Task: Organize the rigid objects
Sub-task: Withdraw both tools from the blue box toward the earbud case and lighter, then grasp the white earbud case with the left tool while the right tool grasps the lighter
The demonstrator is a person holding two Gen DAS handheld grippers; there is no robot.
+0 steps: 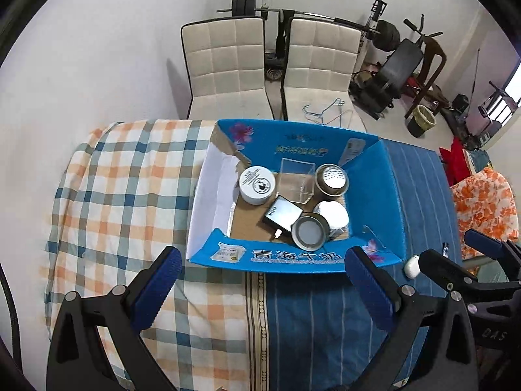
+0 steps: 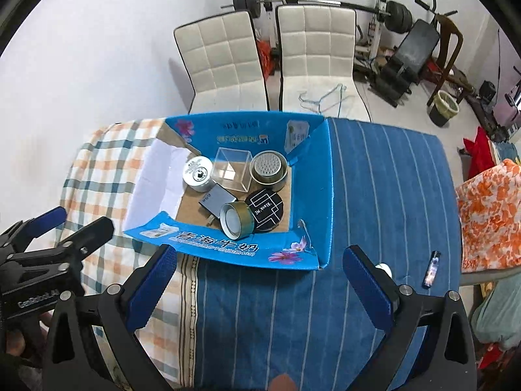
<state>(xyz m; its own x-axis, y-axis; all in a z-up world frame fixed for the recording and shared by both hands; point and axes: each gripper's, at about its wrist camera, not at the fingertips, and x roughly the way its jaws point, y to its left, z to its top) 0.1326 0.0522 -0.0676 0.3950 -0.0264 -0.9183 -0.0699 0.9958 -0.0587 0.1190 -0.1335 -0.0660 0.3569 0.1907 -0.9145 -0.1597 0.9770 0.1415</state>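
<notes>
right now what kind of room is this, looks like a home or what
Most likely a room in a home, doubling as a gym: a barbell on a rack and a black weight bench stand by the wall, behind two cream padded chairs and a table under checked and blue striped cloths.

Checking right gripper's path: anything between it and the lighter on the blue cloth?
Right wrist view: a small white object sits behind the right gripper's right finger; otherwise bare striped cloth up to the lighter.
</notes>
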